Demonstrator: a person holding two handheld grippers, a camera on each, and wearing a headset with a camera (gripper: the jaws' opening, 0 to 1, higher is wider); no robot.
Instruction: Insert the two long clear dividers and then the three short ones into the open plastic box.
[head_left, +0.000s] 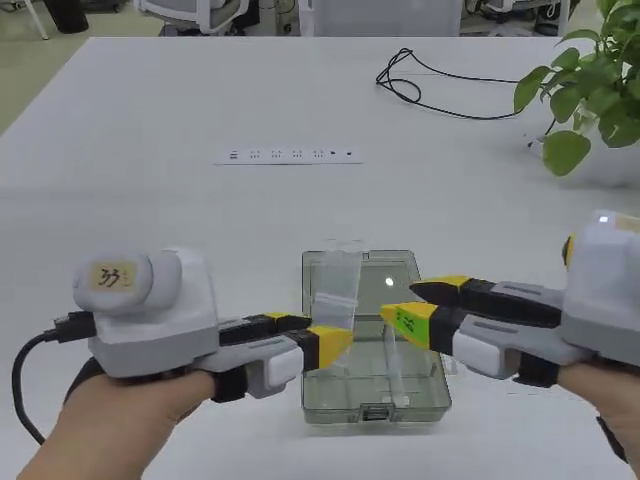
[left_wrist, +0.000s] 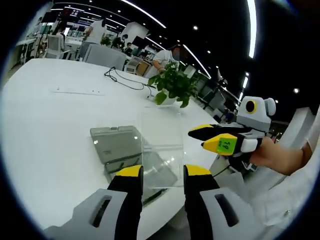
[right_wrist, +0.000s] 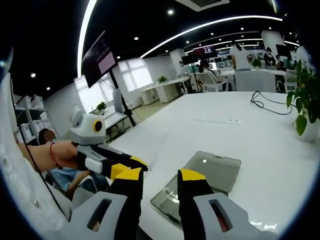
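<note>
We held a clear divider (left_wrist: 162, 145) over the open plastic box (head_left: 345, 418).
Left gripper (left_wrist: 163, 172) clamped it upright for slotting; right gripper (right_wrist: 161, 175) hovered beside, jaws apart.

A white table (head_left: 150, 110) bears a plastic box (head_left: 330, 402), power strip (head_left: 288, 155), cable (head_left: 430, 85) and potted plant (head_left: 590, 90).

We're in an open-plan office. We work at a big white desk (head_left: 150, 100) w/ a flush white power-socket strip (head_left: 288, 155) set in its top, a loose black cable (head_left: 430, 85) and a green leafy pot plant (head_left: 590, 95). Pale swivel office chairs (head_left: 200, 12) stand at the far edge. Right gripper view, beyond: rows of white workstations (right_wrist: 172, 90) w/ seated ppl (right_wrist: 206, 67), a dark hanging screen (right_wrist: 102, 57), long LED ceiling strips (right_wrist: 85, 30), bright windows (right_wrist: 135, 75).
</note>
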